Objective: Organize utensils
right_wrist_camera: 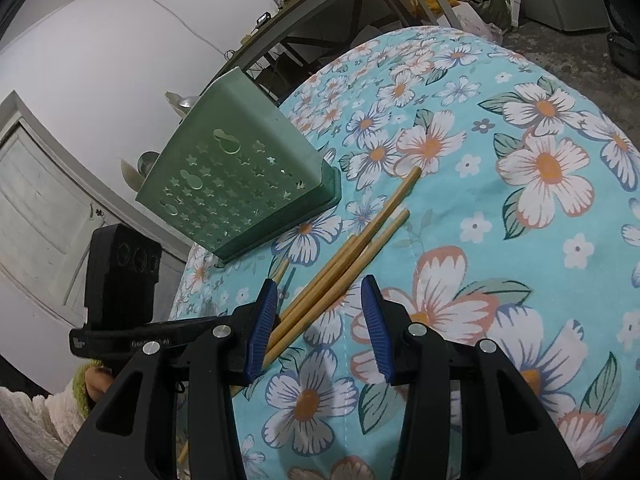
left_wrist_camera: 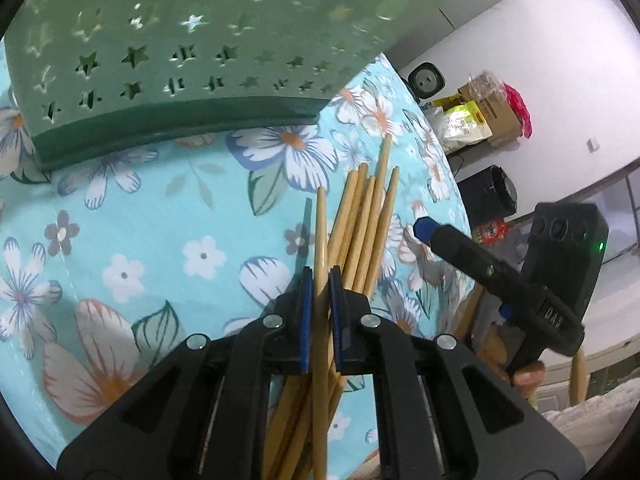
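Several bamboo chopsticks point(left_wrist_camera: 366, 224) lie in a loose bundle on the floral tablecloth point(left_wrist_camera: 140, 240). My left gripper point(left_wrist_camera: 321, 276) is shut on one chopstick point(left_wrist_camera: 320, 240), just above the bundle. A green utensil holder with star-shaped holes point(left_wrist_camera: 180, 52) stands beyond it. In the right wrist view the chopsticks point(right_wrist_camera: 352, 248) lie beside the holder point(right_wrist_camera: 236, 176). My right gripper point(right_wrist_camera: 320, 296) is open and empty, its jaws wide apart over the near ends of the chopsticks. It also shows in the left wrist view point(left_wrist_camera: 424, 230), to the right of the bundle.
The tablecloth point(right_wrist_camera: 500, 240) covers a round table whose edge falls off at the right in the left wrist view. Boxes and bags point(left_wrist_camera: 480, 116) and a black bin point(left_wrist_camera: 496, 192) sit on the floor beyond. The left gripper body point(right_wrist_camera: 120, 280) is at the left in the right wrist view.
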The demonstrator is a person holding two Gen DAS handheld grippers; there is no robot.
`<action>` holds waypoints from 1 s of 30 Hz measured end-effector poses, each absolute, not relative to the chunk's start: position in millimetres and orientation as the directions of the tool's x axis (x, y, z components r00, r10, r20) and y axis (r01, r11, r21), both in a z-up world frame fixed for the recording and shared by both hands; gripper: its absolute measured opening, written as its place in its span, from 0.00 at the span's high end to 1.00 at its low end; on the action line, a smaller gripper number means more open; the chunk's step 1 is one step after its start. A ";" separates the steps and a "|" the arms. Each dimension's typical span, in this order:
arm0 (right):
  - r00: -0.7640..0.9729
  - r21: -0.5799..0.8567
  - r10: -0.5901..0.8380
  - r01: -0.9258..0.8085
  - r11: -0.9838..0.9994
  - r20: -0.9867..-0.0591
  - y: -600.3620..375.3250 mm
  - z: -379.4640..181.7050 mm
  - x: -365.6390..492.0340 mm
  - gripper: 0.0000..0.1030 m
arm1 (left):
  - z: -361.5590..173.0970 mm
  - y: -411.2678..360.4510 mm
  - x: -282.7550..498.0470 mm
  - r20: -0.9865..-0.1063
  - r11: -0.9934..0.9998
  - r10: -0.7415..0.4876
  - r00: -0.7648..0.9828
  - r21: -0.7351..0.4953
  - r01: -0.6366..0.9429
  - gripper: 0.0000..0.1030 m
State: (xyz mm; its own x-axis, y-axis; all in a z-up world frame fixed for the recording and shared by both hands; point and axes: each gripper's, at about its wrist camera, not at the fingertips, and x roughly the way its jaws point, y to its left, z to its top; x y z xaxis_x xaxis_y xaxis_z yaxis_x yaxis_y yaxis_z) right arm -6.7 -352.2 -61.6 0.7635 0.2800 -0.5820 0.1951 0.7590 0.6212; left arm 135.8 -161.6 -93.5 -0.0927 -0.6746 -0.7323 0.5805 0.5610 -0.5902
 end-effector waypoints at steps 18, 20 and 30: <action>0.774 0.716 0.308 0.252 0.651 -0.553 -371.9 -72.5 -11.4 0.70 | -38.1 -138.0 130.3 -0.702 0.558 -0.706 0.092 -0.472 0.683 0.95; 0.773 0.739 0.321 0.266 0.619 -0.547 -376.8 -76.8 -8.2 0.72 | -29.7 -129.9 131.4 -0.693 0.559 -0.712 0.114 -0.461 0.690 0.95; 0.765 0.814 0.348 0.377 0.442 -0.542 -396.5 -104.0 7.4 0.82 | 0.6 -99.8 134.4 -0.626 0.550 -0.758 0.182 -0.464 0.695 0.95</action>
State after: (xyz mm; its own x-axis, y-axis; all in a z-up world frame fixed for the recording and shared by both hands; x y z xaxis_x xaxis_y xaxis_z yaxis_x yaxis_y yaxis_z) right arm 7.4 -396.5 -104.0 0.7648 0.3476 -0.5425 0.3768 0.4416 0.8142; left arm 134.4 -99.8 0.6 0.1823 -0.7583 -0.6259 0.6950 0.5496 -0.4635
